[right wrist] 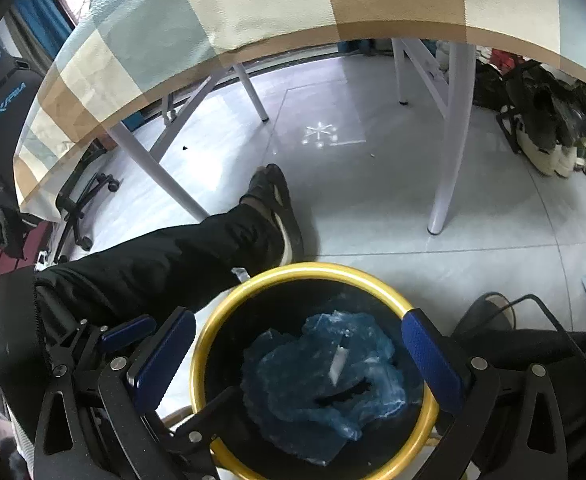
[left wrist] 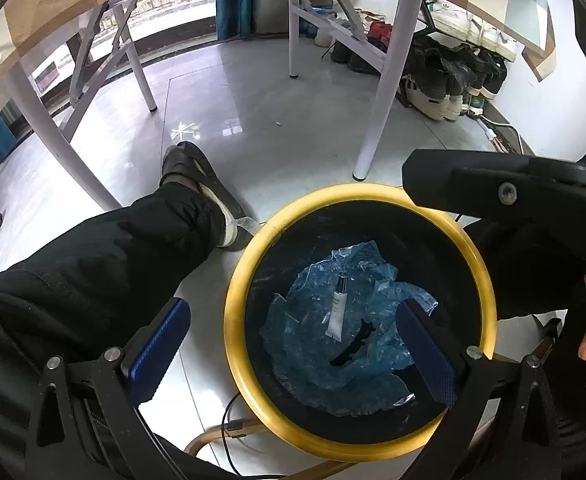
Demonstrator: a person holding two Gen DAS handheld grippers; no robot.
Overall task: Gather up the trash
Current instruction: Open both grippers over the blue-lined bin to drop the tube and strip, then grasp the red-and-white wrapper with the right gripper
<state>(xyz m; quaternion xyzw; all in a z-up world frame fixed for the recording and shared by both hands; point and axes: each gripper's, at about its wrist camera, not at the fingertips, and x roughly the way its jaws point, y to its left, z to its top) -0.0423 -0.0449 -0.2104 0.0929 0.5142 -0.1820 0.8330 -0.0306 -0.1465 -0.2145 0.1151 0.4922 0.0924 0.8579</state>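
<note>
Both sets of jaws spread wide, nothing between the pads. Left gripper (left wrist: 293,346) and right gripper (right wrist: 297,356) hanging above the round black bin with a yellow rim (left wrist: 237,280). Down inside, on crumpled blue plastic film (left wrist: 325,364): small white squeeze tube (left wrist: 338,307), long axis pointing away from the jaws, slightly tilted. Left seemingly nearer.

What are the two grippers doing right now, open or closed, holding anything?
Left gripper: jaws open, empty, over the bin.
Right gripper: jaws open, empty, over the same bin.
</note>
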